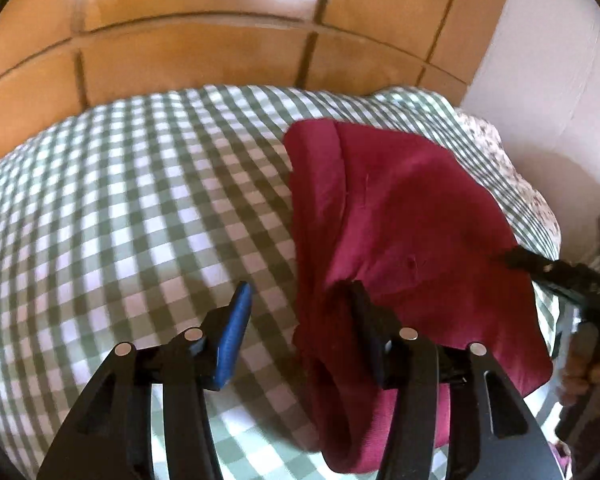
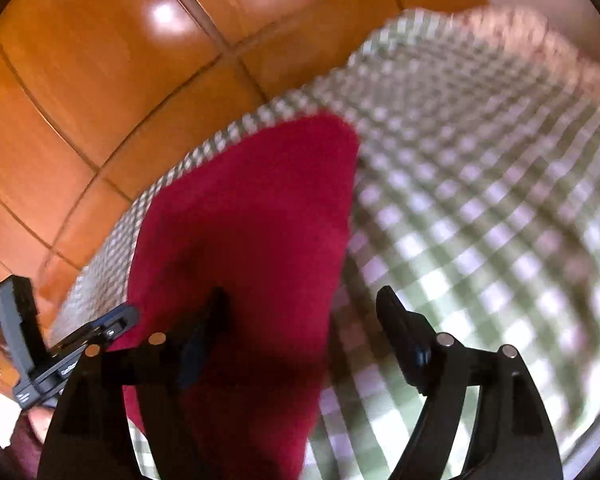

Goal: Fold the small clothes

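Dark red cloth [image 1: 400, 216], a small garment, lies nearest both cameras, spread on a green-and-white checked cover [image 1: 120, 200] with its near edge bunched into folds. In the left wrist view the garment sits to the right of centre, a seam running down its upper part, and its lower folds rise around the right finger of the left gripper [image 1: 300, 308]. That gripper's jaws stand parted, the blue-padded left finger over bare checked cloth and clear of the garment; whether the right finger presses on the fabric cannot be told, and nothing is pinched between the two. In the right wrist view the garment fills the left-centre of the picture, blurred, reaching up to the far edge of the checked cover. The right gripper [image 2: 300, 312] has its jaws wide apart: its left finger lies over the red fabric, its right finger over the checks, and no cloth is clamped between them. Each gripper shows at the edge of the other's view, with part of a hand [image 1: 588, 380] behind the right one. Beyond the cover is an orange-brown tiled floor [image 1: 200, 40], and a pale wall [image 1: 540, 80] at the right.
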`<state>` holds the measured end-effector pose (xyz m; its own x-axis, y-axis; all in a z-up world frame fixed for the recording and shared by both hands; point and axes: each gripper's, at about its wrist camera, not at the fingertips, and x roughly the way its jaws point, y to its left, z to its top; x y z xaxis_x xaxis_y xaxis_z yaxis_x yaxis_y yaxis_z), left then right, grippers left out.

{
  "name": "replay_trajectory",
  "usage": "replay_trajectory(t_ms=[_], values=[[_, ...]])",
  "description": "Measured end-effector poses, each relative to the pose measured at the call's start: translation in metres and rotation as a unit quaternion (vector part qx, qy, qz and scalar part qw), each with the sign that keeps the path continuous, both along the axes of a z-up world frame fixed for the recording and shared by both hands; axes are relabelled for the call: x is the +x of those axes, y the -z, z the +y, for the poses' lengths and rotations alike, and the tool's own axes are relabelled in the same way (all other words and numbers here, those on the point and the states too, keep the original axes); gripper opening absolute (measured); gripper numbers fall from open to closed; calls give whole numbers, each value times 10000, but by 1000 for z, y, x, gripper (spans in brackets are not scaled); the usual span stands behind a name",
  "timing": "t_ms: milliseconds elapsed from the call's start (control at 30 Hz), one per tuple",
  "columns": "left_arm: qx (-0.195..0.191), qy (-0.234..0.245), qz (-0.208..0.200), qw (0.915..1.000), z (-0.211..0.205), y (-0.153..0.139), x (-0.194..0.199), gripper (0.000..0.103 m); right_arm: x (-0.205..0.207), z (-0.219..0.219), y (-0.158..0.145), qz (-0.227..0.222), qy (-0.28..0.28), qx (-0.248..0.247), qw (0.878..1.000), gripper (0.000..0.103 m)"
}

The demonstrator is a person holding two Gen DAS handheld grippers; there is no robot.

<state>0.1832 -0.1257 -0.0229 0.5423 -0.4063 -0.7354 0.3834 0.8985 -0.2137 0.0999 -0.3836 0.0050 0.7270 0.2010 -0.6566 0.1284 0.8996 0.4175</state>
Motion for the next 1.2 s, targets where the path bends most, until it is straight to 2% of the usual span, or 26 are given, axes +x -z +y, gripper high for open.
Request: replay_trajectory(t_ms=[33,133,200,233,333,400,500,633,700,767,833,900,1200], values=[[11,-46,-58,10000,5,0,-8,51,-6,8,-11,-181,-75,-11,9998,69],[222,-167,-225,9994,14,5,-15,51,-7,27,-25,-363,-328,31,9988,58],[279,-269,-185,9991,17,13,-11,51,3,53,-15,-170,-575,-157,9981,58],[315,-305,-194,9989,16,17,-9,51,9,65,-1,33,-566,-554,9969,58],[312,-336,-126,9989,15,18,-7,53,13,71,13,14,-410,-835,9957,59],[441,-358,-241,9981,9,9,-10,55,10,73,6,90,-377,-903,9952,63],[497,-585,-360,9964,12,-6,-23,68,-2,77,-4,109,-324,-1070,9937,68],[537,-784,-589,9937,18,-18,-38,71,-25,87,-21,-184,-404,-1244,9912,68],[612,-820,-615,9928,21,-18,-43,72,-24,94,-9,93,-540,-1329,9896,69],[493,-841,-601,9934,24,-21,-47,72,-23,98,10,383,-477,-1526,9864,70],[433,-845,-701,9930,27,-29,-56,72,-29,103,10,299,-435,-1693,9841,71],[466,-869,-848,9915,30,-36,-66,76,-32,103,6,273,-394,-1553,9867,79],[375,-1100,-1066,9875,45,-54,-96,76,-54,99,-12,37,34,-1381,9904,85]])
